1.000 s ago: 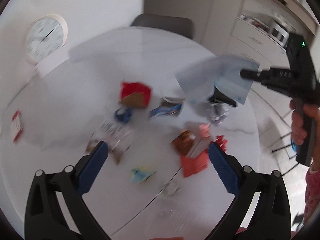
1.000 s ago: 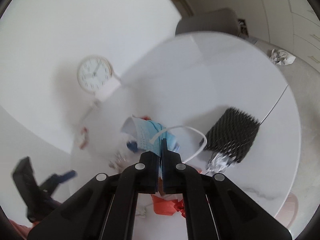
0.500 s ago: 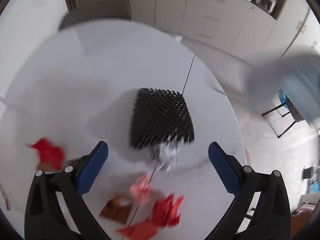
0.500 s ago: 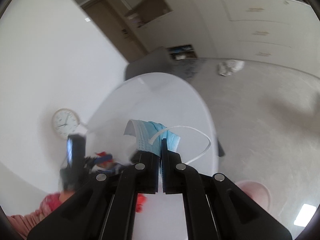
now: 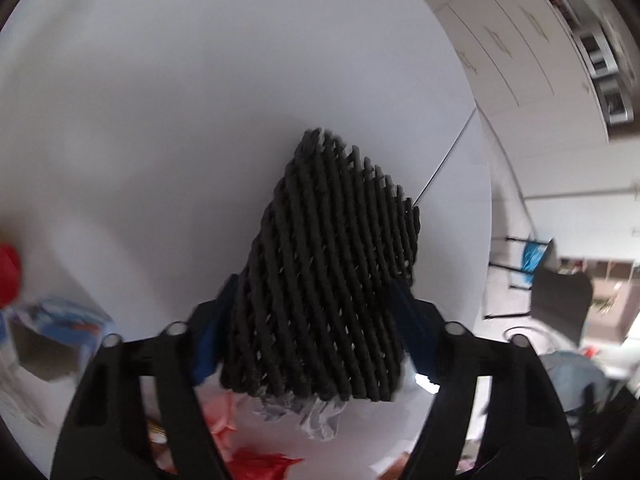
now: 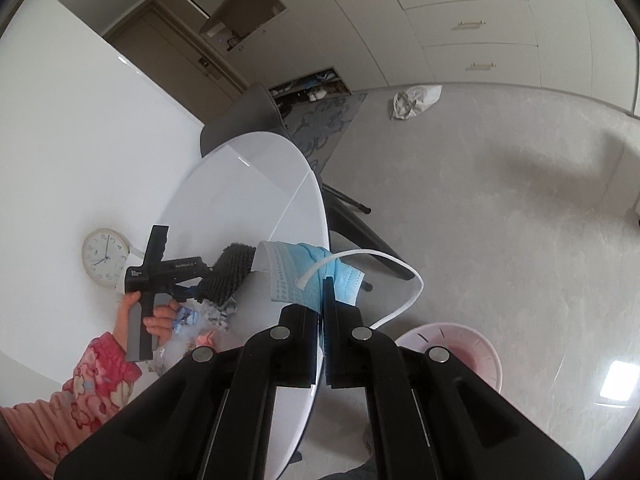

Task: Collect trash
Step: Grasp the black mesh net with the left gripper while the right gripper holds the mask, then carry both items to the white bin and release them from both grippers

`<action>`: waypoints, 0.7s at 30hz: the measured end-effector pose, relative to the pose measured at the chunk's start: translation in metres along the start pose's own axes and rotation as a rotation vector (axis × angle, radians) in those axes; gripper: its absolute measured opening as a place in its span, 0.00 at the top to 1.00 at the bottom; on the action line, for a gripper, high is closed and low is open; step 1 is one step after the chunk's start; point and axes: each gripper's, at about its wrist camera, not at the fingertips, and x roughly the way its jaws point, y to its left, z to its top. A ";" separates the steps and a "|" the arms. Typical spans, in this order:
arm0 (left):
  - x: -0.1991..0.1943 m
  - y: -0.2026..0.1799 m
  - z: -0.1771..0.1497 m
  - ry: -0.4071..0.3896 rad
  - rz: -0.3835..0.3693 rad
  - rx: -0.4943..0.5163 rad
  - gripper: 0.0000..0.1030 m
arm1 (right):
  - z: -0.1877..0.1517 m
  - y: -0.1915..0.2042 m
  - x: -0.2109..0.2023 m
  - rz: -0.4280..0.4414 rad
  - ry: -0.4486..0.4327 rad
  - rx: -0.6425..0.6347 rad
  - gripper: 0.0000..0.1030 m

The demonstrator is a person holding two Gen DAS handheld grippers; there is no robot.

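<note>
My left gripper [image 5: 316, 344] clamps a black woven mat [image 5: 332, 280] over the white table [image 5: 200, 100]; my right gripper [image 6: 322, 300] pinches a blue face mask [image 6: 316, 270] near a pink bin [image 6: 476, 350].

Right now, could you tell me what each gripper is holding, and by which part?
The right gripper pinches the blue face mask at its pleated middle. The left gripper clasps the black woven mat across its near end.
</note>
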 end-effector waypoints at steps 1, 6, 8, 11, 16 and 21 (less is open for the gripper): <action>0.000 0.001 -0.001 -0.004 -0.002 -0.016 0.45 | -0.003 -0.003 -0.004 0.000 0.005 -0.003 0.97; -0.008 0.005 -0.010 -0.041 -0.034 -0.078 0.71 | -0.010 -0.015 -0.008 0.003 0.031 -0.014 0.97; -0.019 0.006 -0.015 -0.086 -0.060 -0.098 0.75 | -0.015 -0.016 -0.011 -0.005 0.040 -0.018 0.97; -0.043 -0.002 -0.022 -0.155 -0.068 -0.087 0.75 | -0.026 -0.025 -0.011 -0.042 0.059 -0.022 0.97; -0.073 -0.015 -0.039 -0.221 -0.102 -0.029 0.75 | -0.057 -0.047 0.002 -0.077 0.125 0.033 0.97; -0.076 -0.021 -0.050 -0.246 -0.053 -0.002 0.75 | -0.084 -0.055 0.017 -0.084 0.170 0.066 0.97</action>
